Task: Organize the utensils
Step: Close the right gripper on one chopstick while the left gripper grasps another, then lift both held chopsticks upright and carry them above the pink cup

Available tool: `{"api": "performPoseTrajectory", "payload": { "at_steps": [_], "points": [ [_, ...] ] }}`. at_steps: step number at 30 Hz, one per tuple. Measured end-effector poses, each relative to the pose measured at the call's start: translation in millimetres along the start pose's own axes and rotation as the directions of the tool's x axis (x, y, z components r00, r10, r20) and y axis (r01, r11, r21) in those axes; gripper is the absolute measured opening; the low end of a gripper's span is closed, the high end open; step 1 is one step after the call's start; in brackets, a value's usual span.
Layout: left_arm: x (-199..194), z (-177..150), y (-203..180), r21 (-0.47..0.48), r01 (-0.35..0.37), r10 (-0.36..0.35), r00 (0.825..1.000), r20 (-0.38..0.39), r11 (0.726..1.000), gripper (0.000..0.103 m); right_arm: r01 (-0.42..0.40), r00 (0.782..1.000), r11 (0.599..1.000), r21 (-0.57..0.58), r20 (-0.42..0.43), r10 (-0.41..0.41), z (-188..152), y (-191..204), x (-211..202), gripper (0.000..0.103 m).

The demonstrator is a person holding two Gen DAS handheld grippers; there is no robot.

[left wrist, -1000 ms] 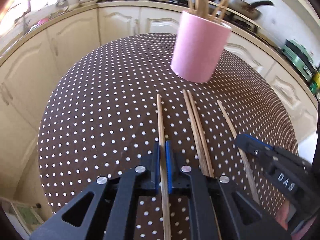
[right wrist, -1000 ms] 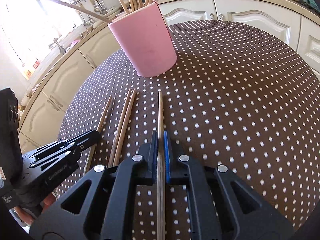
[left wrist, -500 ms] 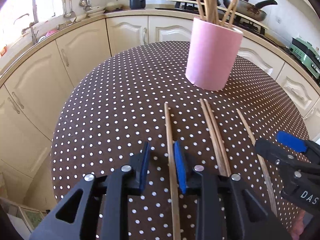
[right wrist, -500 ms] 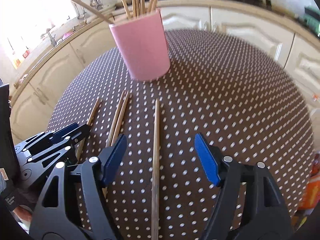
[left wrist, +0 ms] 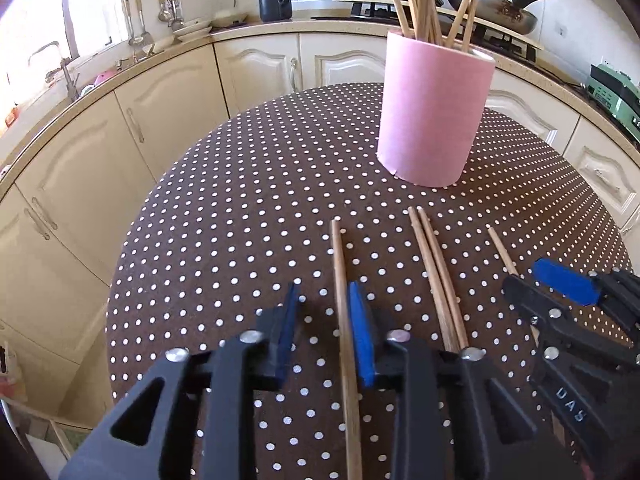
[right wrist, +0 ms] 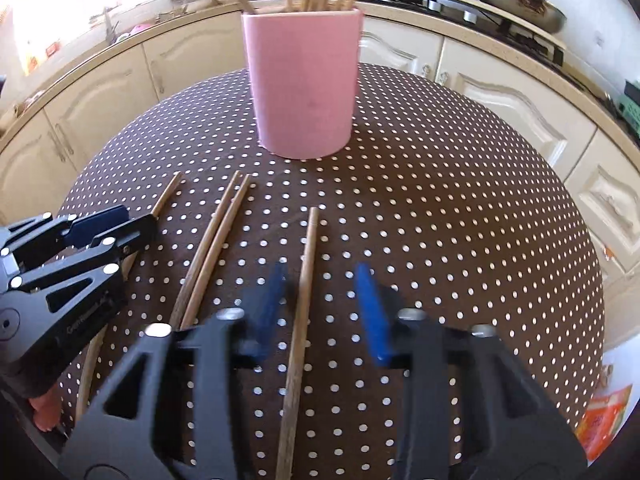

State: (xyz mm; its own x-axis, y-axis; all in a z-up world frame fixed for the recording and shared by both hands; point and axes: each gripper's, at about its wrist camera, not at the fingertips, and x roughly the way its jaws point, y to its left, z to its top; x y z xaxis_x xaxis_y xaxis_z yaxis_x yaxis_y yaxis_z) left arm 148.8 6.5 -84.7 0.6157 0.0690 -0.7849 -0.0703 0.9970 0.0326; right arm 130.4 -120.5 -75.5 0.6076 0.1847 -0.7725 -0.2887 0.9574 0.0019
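Table [left wrist: 240, 220]: round, covered in brown cloth with white dots.

Pink cup [left wrist: 432, 120]: upright on the far part of the table. Holds a bundle of wooden chopsticks [left wrist: 416, 0], standing on end and fanning out above the rim.

Right gripper [right wrist: 324, 312]: low over the near part of the table. Jaws part open and just closing, pads blurred. Single chopstick [right wrist: 308, 256] flat on the cloth between them, close to the left-hand pad and well clear of the other. Not gripped.

Left gripper [left wrist: 324, 332]: jaws narrowly parted. Outermost chopstick [left wrist: 338, 264] flat on the cloth between them, just beside the right-hand pad and apart from the other. Not clamped.

Chopstick pair [left wrist: 436, 272]: side by side and touching, flat on the cloth between the two grippers, tips toward the pink cup.
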Motion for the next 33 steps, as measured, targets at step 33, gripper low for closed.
{"api": "performPoseTrajectory", "payload": {
  "at_steps": [33],
  "points": [
    [-91.0,49.6,27.4,-0.112,0.167,-0.108,0.906,0.41,0.98,0.006,-0.111,0.928,0.948,0.299,0.372,-0.008,29.1,-70.1,-89.4,0.006]
  ]
}}
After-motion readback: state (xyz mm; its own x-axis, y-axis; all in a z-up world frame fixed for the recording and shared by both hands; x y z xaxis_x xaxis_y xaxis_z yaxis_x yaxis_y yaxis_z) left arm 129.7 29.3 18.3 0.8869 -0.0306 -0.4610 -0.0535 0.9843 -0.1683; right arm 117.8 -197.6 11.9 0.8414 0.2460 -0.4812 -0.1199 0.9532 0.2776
